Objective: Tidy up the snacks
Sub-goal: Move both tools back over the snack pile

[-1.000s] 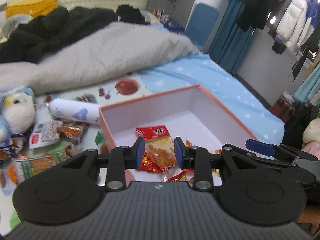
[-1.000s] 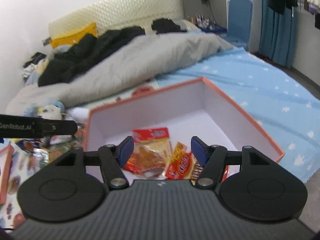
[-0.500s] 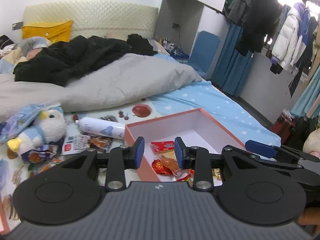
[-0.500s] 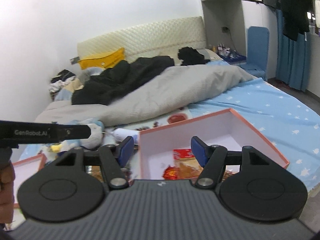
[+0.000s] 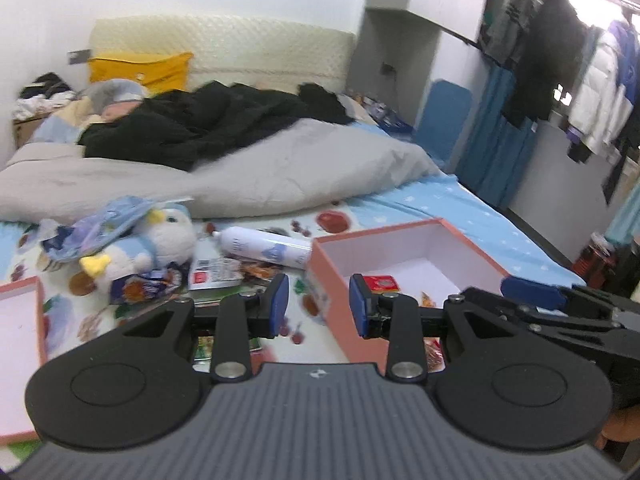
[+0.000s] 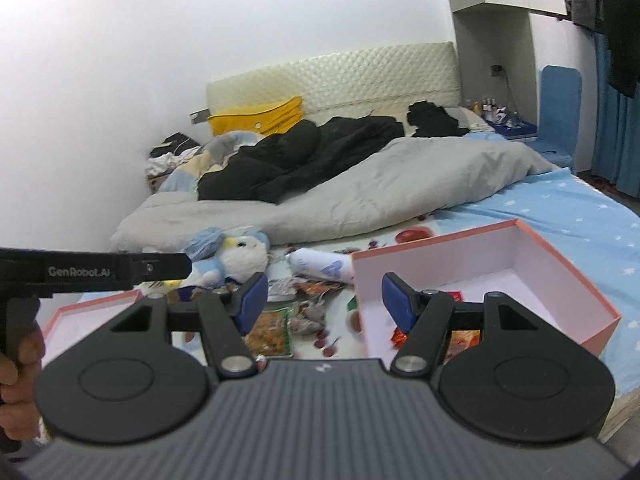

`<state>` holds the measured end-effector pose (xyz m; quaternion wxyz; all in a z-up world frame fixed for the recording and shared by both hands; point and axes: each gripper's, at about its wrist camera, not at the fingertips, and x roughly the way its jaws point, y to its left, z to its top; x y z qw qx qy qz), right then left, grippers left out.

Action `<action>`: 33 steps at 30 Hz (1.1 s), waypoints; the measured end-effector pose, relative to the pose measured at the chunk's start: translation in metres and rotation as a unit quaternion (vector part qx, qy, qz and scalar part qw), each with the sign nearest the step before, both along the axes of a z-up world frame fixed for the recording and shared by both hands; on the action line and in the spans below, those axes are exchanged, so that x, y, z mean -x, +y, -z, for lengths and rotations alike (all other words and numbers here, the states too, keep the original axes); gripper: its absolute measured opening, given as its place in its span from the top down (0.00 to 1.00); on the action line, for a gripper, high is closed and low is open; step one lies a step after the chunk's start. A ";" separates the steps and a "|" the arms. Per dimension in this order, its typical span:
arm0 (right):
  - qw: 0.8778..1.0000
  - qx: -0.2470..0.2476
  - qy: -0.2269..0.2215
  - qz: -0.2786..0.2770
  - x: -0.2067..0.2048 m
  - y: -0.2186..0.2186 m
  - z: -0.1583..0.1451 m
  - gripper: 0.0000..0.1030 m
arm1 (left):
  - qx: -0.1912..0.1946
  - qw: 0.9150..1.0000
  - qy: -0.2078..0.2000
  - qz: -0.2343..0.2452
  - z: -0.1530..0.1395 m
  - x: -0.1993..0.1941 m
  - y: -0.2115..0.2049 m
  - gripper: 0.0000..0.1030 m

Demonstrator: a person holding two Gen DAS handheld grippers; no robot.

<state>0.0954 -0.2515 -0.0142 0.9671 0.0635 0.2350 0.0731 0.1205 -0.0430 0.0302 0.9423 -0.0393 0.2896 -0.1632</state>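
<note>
A pink box [image 5: 476, 252] with white inside sits on the bed, also in the right wrist view [image 6: 560, 264]. It holds several snack packets, among them a red one [image 5: 380, 282]. Loose snack packets [image 6: 272, 326] lie on the printed sheet left of the box, also in the left wrist view [image 5: 216, 274]. My left gripper [image 5: 319, 306] is open and empty, raised over the box's near left corner. My right gripper [image 6: 322, 300] is open and empty, raised above the box's left wall and the loose packets.
A white bottle [image 5: 266, 246] and a plush penguin [image 5: 156, 240] lie left of the box. A second pink tray [image 5: 22, 344] is at the far left. A grey duvet [image 6: 360, 196] and black clothes [image 6: 304, 152] cover the bed behind. The floor drops off right of the bed.
Both grippers have risen and pulled back from over the box's contents, swinging left. The box now looks smaller and lower. Both stay open and empty.
</note>
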 end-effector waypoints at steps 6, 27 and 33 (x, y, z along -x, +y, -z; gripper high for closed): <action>1.000 -0.001 0.009 -0.015 0.009 0.014 0.013 0.36 | -0.004 1.000 -0.001 -0.021 0.009 0.016 0.018 0.51; 0.998 -0.006 0.032 -0.048 0.054 0.043 0.057 0.36 | -0.011 0.997 0.035 -0.068 0.064 0.065 0.042 0.11; 0.997 -0.004 0.042 -0.062 0.055 0.052 0.065 0.36 | -0.013 0.995 0.050 -0.081 0.077 0.069 0.050 0.11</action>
